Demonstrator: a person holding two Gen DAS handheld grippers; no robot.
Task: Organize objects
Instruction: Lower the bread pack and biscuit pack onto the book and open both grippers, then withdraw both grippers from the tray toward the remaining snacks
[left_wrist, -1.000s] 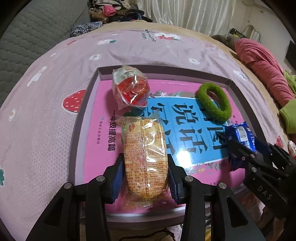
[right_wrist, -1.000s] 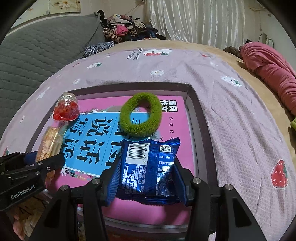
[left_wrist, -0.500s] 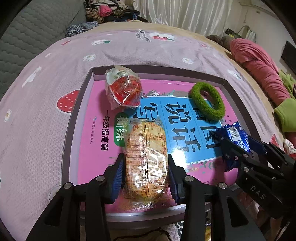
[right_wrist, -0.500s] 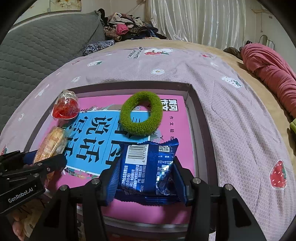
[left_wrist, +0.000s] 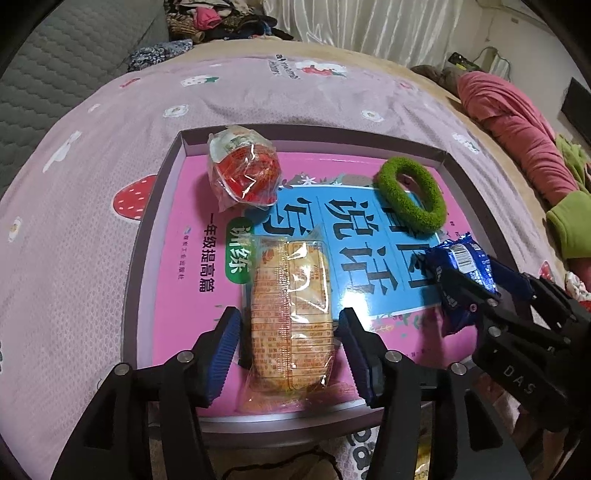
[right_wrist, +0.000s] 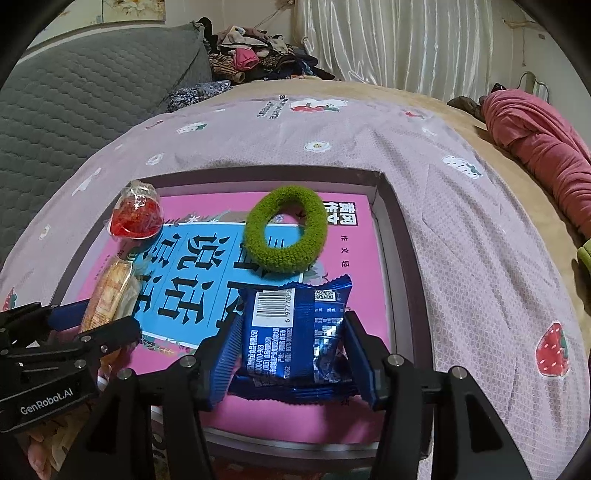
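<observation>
A shallow grey-purple tray (left_wrist: 147, 258) on the bed holds a pink and blue book (left_wrist: 192, 206). On the book lie a red jelly cup in clear wrap (left_wrist: 245, 177), a green scrunchie (left_wrist: 424, 218) and an orange biscuit packet (left_wrist: 290, 295). My left gripper (left_wrist: 288, 314) straddles the biscuit packet. Its jaws are opening, with a gap showing at each pad. My right gripper (right_wrist: 291, 319) holds a blue snack packet (right_wrist: 295, 332) low over the book's near right corner. Its jaws are starting to open, and the pads still touch the packet's sides.
The tray sits on a lilac bedspread (left_wrist: 74, 221) with strawberry prints. A pink blanket (left_wrist: 517, 129) lies at the right. A grey quilted headboard (right_wrist: 74, 110) and a pile of clothes (right_wrist: 251, 59) are at the back left.
The left pads have come off the biscuit packet, which stays lying on the book. The right jaws have widened slightly around the blue packet. Neither hand has shifted.
</observation>
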